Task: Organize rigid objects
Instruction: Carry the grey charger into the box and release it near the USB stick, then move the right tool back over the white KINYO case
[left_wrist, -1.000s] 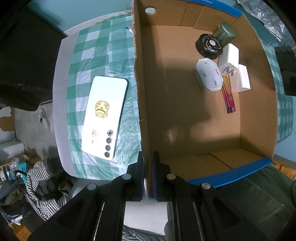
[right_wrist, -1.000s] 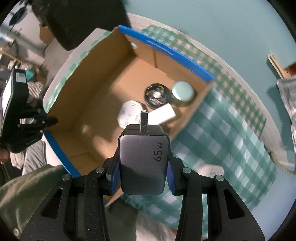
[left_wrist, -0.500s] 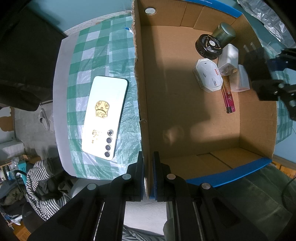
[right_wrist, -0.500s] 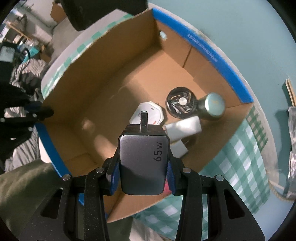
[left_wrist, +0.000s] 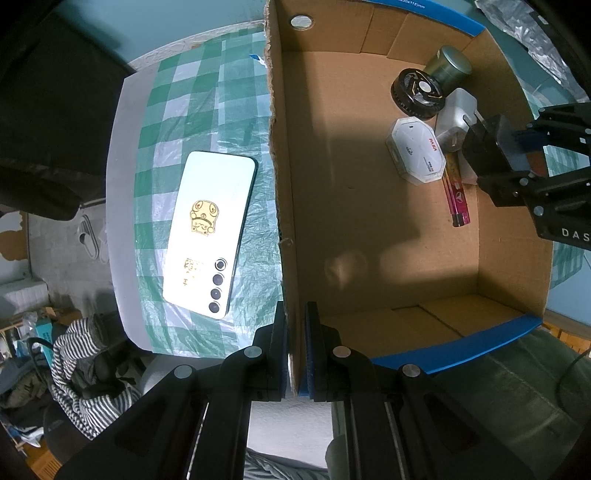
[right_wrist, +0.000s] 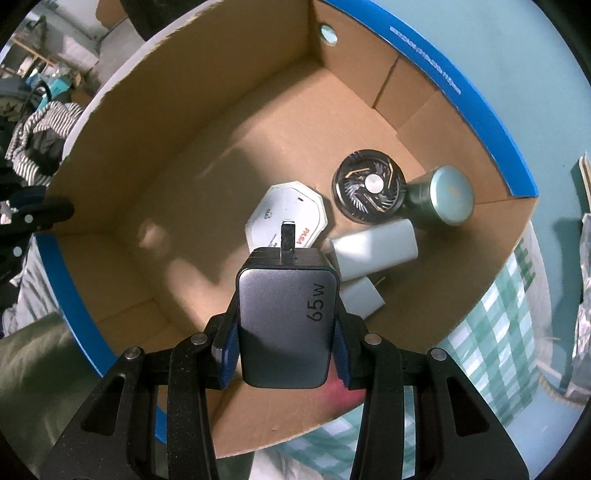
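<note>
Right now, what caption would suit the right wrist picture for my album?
Right gripper holds a grey 65W charger over a cardboard box already containing small gadgets.

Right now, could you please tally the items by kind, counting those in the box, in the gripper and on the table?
Chargers: 3 (grey 65W charger held in the right gripper, two white chargers)
Round black fan: 1
Green cylindrical tin: 1
White octagonal case: 1
Pink lighter: 1
Phone on the tablecloth: 1
Total: 8
</note>
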